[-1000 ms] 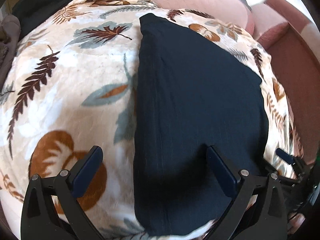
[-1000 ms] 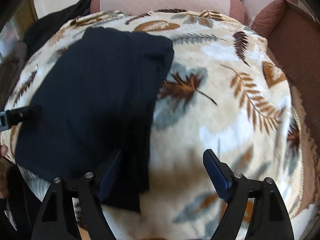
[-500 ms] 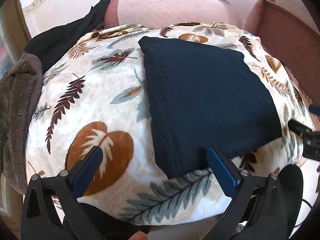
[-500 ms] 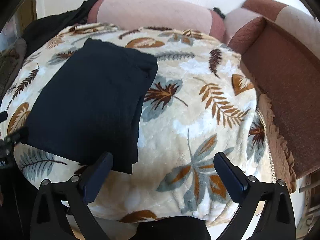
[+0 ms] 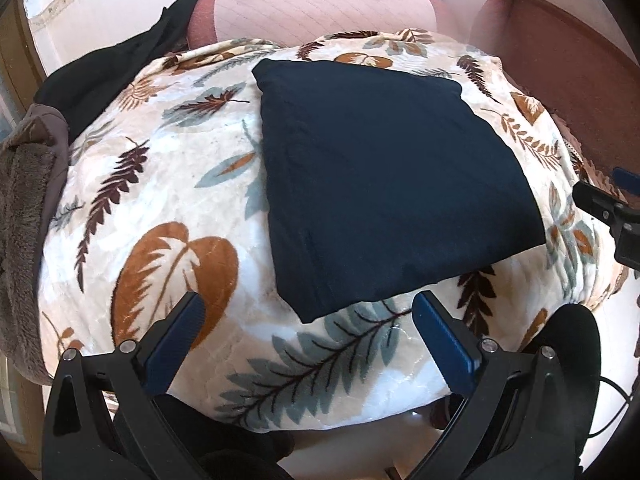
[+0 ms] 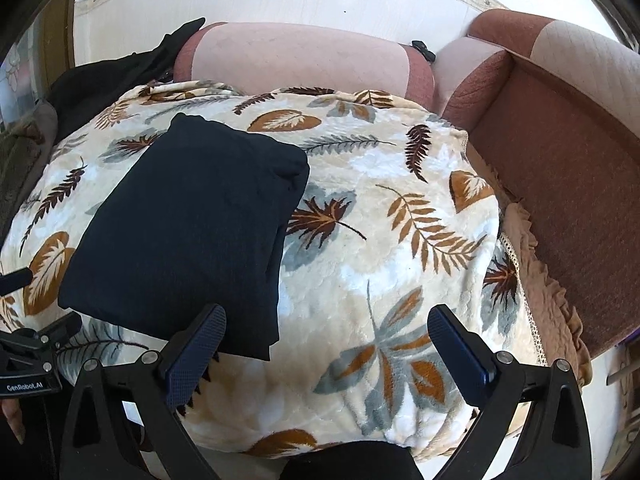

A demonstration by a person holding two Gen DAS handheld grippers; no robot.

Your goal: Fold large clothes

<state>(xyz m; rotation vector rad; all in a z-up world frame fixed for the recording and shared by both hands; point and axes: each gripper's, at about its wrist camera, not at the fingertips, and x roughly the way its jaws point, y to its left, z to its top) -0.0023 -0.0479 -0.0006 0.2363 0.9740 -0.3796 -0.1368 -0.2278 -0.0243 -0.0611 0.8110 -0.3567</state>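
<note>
A dark navy garment (image 5: pixel 384 176) lies folded into a flat rectangle on a cream blanket with a leaf print (image 5: pixel 160 208). It also shows in the right wrist view (image 6: pixel 188 232), left of centre. My left gripper (image 5: pixel 308 324) is open and empty, held back near the garment's near corner, above the blanket's front edge. My right gripper (image 6: pixel 328 340) is open and empty, just off the garment's near right corner. Neither gripper touches the cloth.
A pink and brown sofa (image 6: pixel 560 152) runs behind and to the right of the blanket. Black clothes (image 5: pixel 120 60) lie piled at the back left. A brown fleece (image 5: pixel 20 208) hangs at the far left. A small black object (image 6: pixel 423 49) sits on the sofa back.
Both grippers have pulled back and up from the garment towards the blanket's front edge. The garment lies still in its folded shape.
</note>
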